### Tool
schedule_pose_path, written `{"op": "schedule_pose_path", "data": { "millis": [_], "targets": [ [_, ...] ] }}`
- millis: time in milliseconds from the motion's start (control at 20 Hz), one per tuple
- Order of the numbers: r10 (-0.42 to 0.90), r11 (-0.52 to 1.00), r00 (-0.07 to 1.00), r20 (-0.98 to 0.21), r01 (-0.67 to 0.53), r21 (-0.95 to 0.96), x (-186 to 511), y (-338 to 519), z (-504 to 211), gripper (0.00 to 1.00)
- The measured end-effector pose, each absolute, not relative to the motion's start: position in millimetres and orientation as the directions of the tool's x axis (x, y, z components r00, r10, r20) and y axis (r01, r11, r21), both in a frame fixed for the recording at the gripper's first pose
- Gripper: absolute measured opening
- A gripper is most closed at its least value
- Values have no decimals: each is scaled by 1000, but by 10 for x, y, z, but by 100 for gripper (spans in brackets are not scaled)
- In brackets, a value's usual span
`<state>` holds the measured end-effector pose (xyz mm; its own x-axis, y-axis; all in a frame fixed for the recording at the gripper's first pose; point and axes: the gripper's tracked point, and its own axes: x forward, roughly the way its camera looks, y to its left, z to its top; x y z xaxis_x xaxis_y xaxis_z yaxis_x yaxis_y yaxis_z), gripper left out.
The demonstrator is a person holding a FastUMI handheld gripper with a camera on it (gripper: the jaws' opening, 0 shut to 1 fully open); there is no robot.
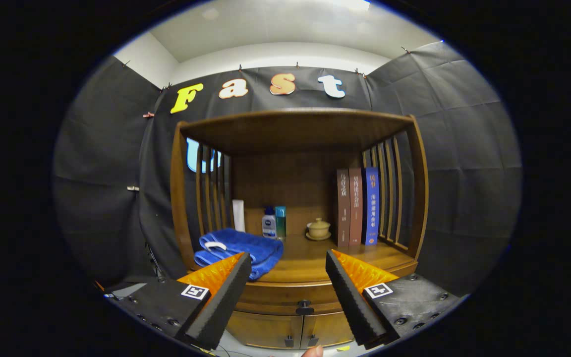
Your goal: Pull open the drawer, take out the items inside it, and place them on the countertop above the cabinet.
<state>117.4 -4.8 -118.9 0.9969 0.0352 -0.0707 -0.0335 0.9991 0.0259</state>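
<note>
black-cloth booth with a wooden cabinet whose worktop carries a folded blue towel, bottles and books; the tool, spread wide and empty, faces the closed drawer's black knob, apparently lining up to pull.

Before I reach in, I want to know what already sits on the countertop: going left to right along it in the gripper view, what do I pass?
Blue towel → white tube → white bottle → teal bottle → lidded cup → two brown books → blue book. The gripper hangs open ahead of the closed drawer.
</note>
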Motion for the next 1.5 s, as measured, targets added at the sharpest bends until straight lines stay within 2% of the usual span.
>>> {"op": "schedule_pose_path", "data": {
  "millis": [500, 800, 850, 950, 1050, 1100, 1150, 1200, 1250, 1500],
  "targets": [
    [3, 999, 964, -266, 7, 38, 1602, -230, -2767, 99],
    [-13, 998, 943, -332, 33, 54, 1802, -325, -3092, 65],
    [-20, 997, 938, -347, 43, 59, 1784, -321, -3147, 56],
    [-27, 997, 920, -390, 51, 52, 1762, -342, -3189, 56],
    [-28, 998, 931, -364, 48, 46, 1801, -338, -3246, 47],
    [-30, 998, 940, -341, 45, 36, 1776, -333, -3229, 47],
    [-30, 999, 943, -331, 36, 14, 1772, -328, -3216, 40],
    [-28, 1000, 945, -325, 28, -5, 1774, -324, -3217, 40],
    [-24, 1000, 945, -327, 20, -15, 1780, -329, -3221, 32],
    [-15, 1000, 940, -341, 21, 14, 1546, -351, -3189, 32]
  ]
}}
